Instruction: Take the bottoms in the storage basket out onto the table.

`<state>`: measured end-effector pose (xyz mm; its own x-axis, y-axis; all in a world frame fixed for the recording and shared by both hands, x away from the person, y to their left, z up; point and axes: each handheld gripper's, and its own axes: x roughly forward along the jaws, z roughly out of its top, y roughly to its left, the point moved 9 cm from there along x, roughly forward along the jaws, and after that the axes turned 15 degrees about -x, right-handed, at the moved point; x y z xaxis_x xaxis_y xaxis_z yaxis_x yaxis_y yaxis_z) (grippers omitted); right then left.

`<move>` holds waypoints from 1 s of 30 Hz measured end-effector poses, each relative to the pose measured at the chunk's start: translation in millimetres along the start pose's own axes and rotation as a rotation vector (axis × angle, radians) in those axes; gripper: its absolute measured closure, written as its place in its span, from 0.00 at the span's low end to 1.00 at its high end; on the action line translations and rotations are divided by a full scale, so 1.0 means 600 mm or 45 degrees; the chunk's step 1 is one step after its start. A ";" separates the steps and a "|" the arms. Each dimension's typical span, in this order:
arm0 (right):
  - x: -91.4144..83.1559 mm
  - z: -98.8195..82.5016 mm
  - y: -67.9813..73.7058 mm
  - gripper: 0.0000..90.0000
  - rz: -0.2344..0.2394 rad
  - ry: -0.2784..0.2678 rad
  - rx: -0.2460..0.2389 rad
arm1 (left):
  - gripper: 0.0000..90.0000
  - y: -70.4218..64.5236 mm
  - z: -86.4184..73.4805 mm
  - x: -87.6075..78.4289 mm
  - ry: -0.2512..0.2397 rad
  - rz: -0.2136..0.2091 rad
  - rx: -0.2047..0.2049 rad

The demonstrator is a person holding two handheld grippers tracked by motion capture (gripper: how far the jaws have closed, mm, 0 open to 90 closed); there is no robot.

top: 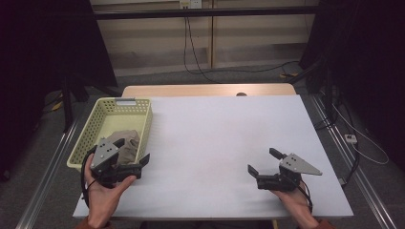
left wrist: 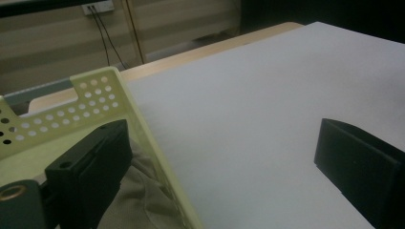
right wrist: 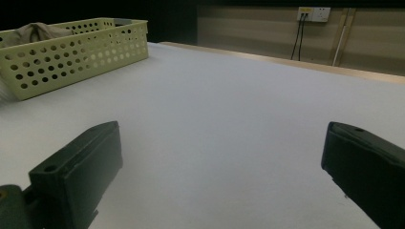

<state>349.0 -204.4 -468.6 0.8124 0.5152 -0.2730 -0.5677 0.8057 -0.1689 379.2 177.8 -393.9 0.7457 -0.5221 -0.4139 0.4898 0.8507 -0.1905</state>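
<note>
A pale yellow-green perforated basket (top: 107, 113) stands at the table's left edge, with a crumpled beige cloth (top: 128, 145) lying inside. My left gripper (top: 125, 150) is open and straddles the basket's near right wall. In the left gripper view one jaw hangs over the cloth (left wrist: 143, 200) inside the basket (left wrist: 95, 90), the other over bare table, and the left gripper (left wrist: 224, 157) holds nothing. My right gripper (top: 263, 161) is open and empty above the table's front right. In the right gripper view, the right gripper (right wrist: 224, 157) faces the basket (right wrist: 71, 52) and cloth (right wrist: 36, 31) far off.
The white tabletop (top: 224, 133) spreads wide between the two grippers, with a wooden strip (top: 205, 90) along its far edge. A small dark thing (top: 241, 94) sits on that strip. Cables (top: 191, 52) trail on the floor beyond, and metal rails (top: 334, 143) flank the table.
</note>
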 end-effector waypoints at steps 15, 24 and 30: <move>0.004 0.004 0.007 0.00 0.029 -0.016 -0.013 | 0.05 0.052 0.024 0.001 0.036 0.076 -0.018; 0.006 0.002 0.009 0.00 0.039 -0.004 -0.011 | 0.06 0.074 0.034 0.013 0.127 0.104 0.039; 0.005 0.002 0.009 0.00 0.039 -0.005 -0.011 | 0.06 0.099 0.033 0.020 0.183 0.130 0.015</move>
<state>348.9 -198.0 -469.0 0.7950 0.5411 -0.2742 -0.5937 0.7869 -0.1683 426.5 221.0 -392.5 0.7202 -0.4181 -0.5536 0.4205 0.8978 -0.1310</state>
